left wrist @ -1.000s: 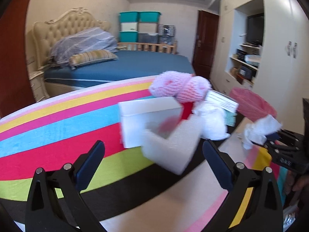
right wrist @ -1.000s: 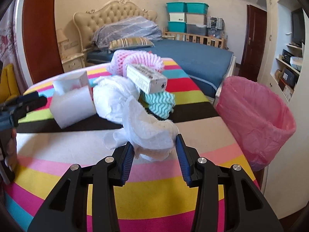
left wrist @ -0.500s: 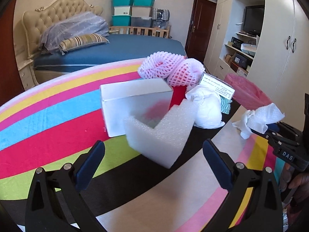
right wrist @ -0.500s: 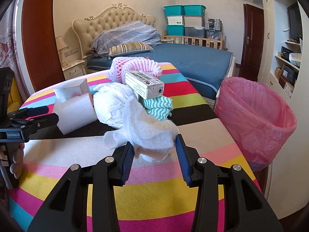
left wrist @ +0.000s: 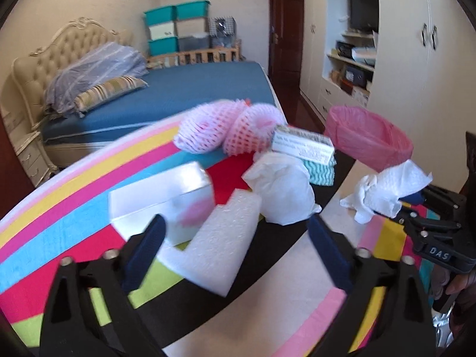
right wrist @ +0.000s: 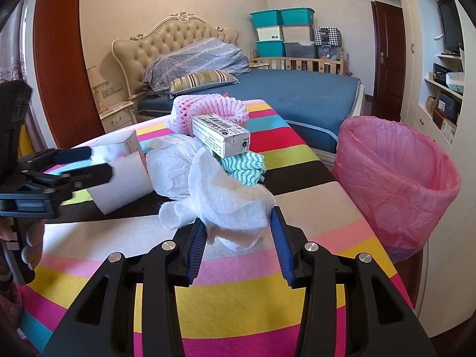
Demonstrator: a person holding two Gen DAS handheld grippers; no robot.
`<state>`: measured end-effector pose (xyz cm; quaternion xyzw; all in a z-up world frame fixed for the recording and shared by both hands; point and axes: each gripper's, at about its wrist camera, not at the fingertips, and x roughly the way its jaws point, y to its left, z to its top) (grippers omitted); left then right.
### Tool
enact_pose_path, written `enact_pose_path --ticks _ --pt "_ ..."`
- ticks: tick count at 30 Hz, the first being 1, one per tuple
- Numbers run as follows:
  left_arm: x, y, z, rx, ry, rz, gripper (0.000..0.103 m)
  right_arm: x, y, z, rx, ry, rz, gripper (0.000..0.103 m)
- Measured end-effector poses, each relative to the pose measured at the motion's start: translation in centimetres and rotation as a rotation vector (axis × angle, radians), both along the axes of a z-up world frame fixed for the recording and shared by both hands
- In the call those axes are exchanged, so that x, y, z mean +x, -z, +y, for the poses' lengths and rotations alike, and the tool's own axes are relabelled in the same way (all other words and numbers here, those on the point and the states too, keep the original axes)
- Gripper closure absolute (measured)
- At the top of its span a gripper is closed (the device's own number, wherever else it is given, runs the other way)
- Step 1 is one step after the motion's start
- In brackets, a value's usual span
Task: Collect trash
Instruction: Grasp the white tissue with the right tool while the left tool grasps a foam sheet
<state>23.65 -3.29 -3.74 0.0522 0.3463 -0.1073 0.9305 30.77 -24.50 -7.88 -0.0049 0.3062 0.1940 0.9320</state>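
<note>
Left tongs point(left wrist: 235, 244) have just been closing from wide and now straddle the white foam block point(left wrist: 220, 244), pads not yet pressing on it, so released. Right tongs point(right wrist: 238, 238) clenched on a crumpled white paper towel point(right wrist: 229, 199), held above the striped tabletop point(right wrist: 238, 300) near its right edge. Pink-lined trash bin point(right wrist: 395, 184) stands just beyond that edge, well apart from the foam. Risks, as judged: the foam is L-shaped and looks light and soft; a pinch on its sloped corner could squirt it out or tip it against the white box point(left wrist: 160, 196) that it touches, dragging that box along. The left view is blurred, which suggests haste; closing while still travelling could shove the foam rather than catch it. The towel is gripped only by its lower folds, with loose flaps hanging to the left; these could snag on the white plastic bag point(right wrist: 172, 163) or slip free short of the bin. The two tongs work close together and could collide if both head for the bin at once. Hard to make out: the foam's far side and base contact are hidden behind the left tongs in the right view; the print on the small carton point(right wrist: 221, 134) is unreadable; the teal cloth point(right wrist: 247, 168) is mostly buried under it; the pink foam netting point(left wrist: 229, 131) may cover something, cannot tell. The bin's inside is unseen.
</note>
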Motion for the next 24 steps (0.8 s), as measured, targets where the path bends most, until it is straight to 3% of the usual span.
enact_pose_path --ticks 3,6,9,11,15,18,19,21,23,24 --pt "1.0 1.2 -0.7 0.04 0.01 0.047 0.033 0.1 0.1 -0.1 0.005 0.0 0.003 0.062" --pt "0.3 1.6 -1.2 0.09 0.007 0.022 0.04 0.1 0.1 -0.2 0.011 -0.002 0.003 0.062" --pt "-0.7 1.2 -1.0 0.113 0.0 -0.005 0.062 0.1 0.1 -0.2 0.013 -0.003 0.004 0.062" --pt "-1.1 0.9 -0.6 0.087 0.014 -0.001 0.062 0.1 0.1 -0.2 0.01 -0.003 0.0 0.062" --pt "-1.8 1.0 -0.6 0.114 0.032 -0.004 0.061 0.2 0.2 -0.2 0.005 -0.001 -0.001 0.062" --pt "-1.5 1.7 -0.3 0.129 0.004 0.031 0.04 0.2 0.2 -0.1 0.003 0.0 0.0 0.062" --pt "-1.5 1.9 0.0 0.11 0.007 0.039 0.039 0.2 0.2 -0.1 0.003 0.0 -0.002 0.062" --pt "-1.5 2.1 0.2 0.098 0.002 0.035 0.041 0.2 0.1 -0.1 0.004 -0.001 0.0 0.062" --pt "-1.7 2.1 0.1 0.112 -0.003 0.022 0.054 0.2 0.2 -0.1 0.005 -0.001 0.001 0.062" --pt "-1.8 1.9 0.2 0.118 -0.009 0.013 0.064 0.2 0.2 -0.1 0.005 -0.002 0.002 0.062"
